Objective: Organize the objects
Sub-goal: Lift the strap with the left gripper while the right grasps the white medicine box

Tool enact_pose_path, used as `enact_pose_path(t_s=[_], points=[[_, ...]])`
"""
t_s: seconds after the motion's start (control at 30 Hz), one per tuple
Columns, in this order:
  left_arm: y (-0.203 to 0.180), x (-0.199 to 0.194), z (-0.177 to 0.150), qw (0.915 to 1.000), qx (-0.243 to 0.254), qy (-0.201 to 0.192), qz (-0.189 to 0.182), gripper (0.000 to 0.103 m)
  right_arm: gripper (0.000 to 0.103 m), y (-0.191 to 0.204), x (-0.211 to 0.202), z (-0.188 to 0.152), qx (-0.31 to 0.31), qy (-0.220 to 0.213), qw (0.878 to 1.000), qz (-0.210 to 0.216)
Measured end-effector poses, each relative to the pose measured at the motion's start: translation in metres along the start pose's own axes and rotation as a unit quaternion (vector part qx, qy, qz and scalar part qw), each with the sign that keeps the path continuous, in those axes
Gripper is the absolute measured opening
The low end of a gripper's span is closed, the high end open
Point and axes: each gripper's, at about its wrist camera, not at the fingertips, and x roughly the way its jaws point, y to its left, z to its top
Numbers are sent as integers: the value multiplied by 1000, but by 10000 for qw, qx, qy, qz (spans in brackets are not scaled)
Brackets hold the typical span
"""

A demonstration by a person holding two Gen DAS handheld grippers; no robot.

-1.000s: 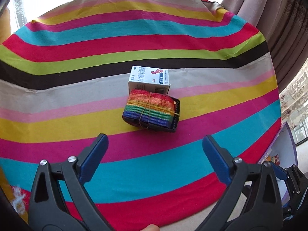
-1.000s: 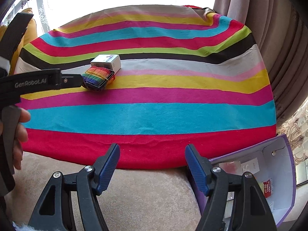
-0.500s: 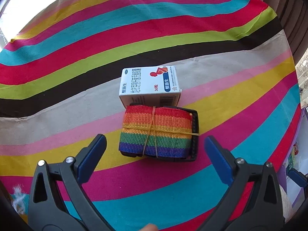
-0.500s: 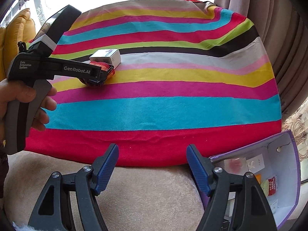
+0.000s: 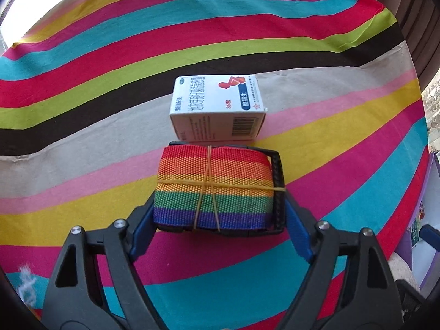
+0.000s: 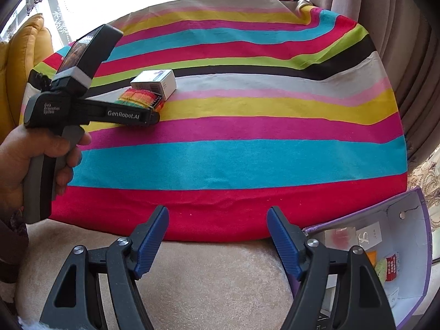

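A rolled rainbow strap (image 5: 214,189) with a black buckle, tied with rubber bands, lies on the striped cloth (image 5: 82,126). A white medicine box (image 5: 217,101) touches its far side. My left gripper (image 5: 219,203) straddles the roll. Its jaws are closing, and the blue pads (image 5: 143,228) meet the roll's left side and the buckle on the right. In the right wrist view a hand holds that left gripper (image 6: 148,115) at the roll (image 6: 137,97), beside the box (image 6: 155,81). My right gripper (image 6: 217,210) stands open and empty over the cloth's near edge.
An open purple box (image 6: 407,247) holding small packets sits at the lower right, off the cloth. Beige plush surface (image 6: 206,275) lies under the right gripper. Curtains (image 6: 385,13) hang at the right, and a yellow cushion (image 6: 24,55) is at the far left.
The left gripper came down and forward onto the rainbow roll and its jaws narrowed from wide apart to touching the roll's sides. The right gripper stayed where it was.
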Motion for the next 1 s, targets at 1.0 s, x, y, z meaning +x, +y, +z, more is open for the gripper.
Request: enact_pose_path(t_s=[1.0], points=[[100, -94, -49, 9484, -2306, -1949, 967, 84, 90, 112, 110, 151, 121, -487, 9987, -111]])
